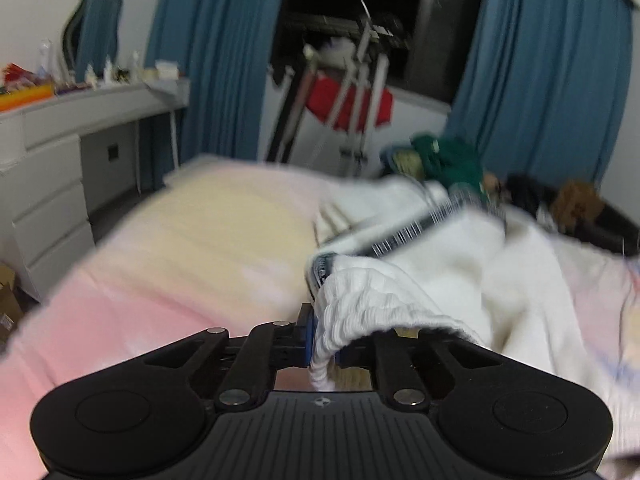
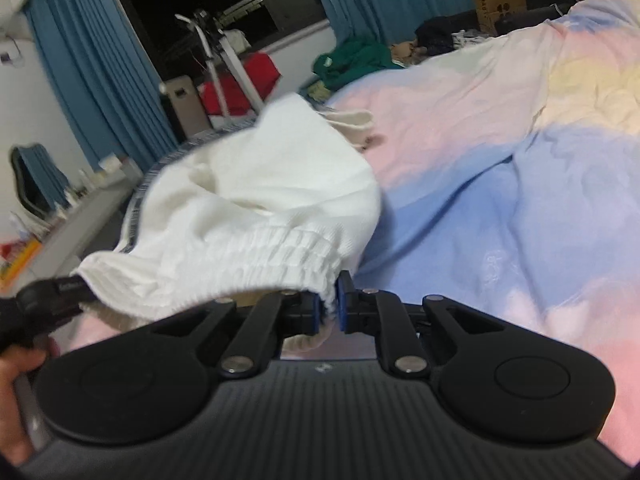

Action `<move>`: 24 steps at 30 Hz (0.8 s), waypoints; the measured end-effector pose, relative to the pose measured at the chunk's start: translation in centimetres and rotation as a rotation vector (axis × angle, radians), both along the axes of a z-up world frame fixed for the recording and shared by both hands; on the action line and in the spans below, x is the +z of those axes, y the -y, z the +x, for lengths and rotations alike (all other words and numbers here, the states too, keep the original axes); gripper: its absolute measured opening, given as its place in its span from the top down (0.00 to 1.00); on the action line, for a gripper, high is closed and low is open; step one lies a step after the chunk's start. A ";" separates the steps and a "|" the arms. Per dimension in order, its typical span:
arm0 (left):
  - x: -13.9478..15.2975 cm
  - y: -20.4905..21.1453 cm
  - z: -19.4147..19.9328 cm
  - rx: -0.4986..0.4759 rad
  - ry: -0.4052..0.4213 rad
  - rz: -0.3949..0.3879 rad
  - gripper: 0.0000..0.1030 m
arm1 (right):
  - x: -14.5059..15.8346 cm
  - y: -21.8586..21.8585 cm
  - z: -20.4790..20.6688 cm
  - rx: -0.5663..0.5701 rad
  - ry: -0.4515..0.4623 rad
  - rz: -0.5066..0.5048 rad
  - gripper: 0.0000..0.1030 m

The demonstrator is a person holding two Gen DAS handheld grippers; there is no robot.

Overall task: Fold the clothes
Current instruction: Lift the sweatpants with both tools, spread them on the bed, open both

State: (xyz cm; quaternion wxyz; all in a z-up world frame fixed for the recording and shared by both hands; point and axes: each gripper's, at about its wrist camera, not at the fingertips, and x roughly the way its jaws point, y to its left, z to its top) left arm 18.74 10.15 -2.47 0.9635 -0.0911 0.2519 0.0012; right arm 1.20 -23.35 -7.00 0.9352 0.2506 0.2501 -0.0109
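The white shorts [image 2: 256, 200] hang between your two grippers, held up over the bed [image 2: 500, 168] by their gathered elastic waistband [image 2: 280, 248]. Your left gripper [image 1: 322, 344] has its blue-padded fingers closed on one end of that waistband, the ribbed white cloth bunched between them and trailing down past the jaws. Your right gripper [image 2: 329, 304] is pinched tight on the other end, with only a thin fold of fabric between its pads. In the right wrist view the left gripper's black body shows at the far left edge, touching the waistband's other end. From the left wrist view the rest of the garment drapes away to the right, a dark patterned stripe [image 1: 416, 228] running along its side seam, and its lower part lies on the pastel pink, yellow and blue bedcover [image 1: 208, 216]. Beyond the bed lie a green garment [image 2: 352, 60] and a red cloth [image 1: 348, 104] behind a white stand, with blue curtains [image 1: 216, 56] framing a dark window. A white dresser [image 1: 52, 168] stands left of the bed.
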 end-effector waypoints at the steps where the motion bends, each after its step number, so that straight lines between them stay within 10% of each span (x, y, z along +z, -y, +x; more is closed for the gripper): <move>1: 1.2 -0.9 0.2 0.006 0.015 0.002 0.90 | 0.3 -0.8 -0.4 0.011 0.015 0.011 0.89; 11: 13.2 -12.1 5.6 0.094 0.067 0.047 0.90 | 4.9 -14.9 1.3 0.285 0.153 0.138 0.88; 19: 9.5 -23.0 13.0 0.278 -0.081 0.111 0.90 | 3.9 -25.0 7.1 0.483 0.061 0.193 0.87; 24: 2.4 -26.5 14.2 0.331 -0.191 -0.003 0.89 | 0.4 -28.4 9.4 0.544 -0.032 0.170 0.85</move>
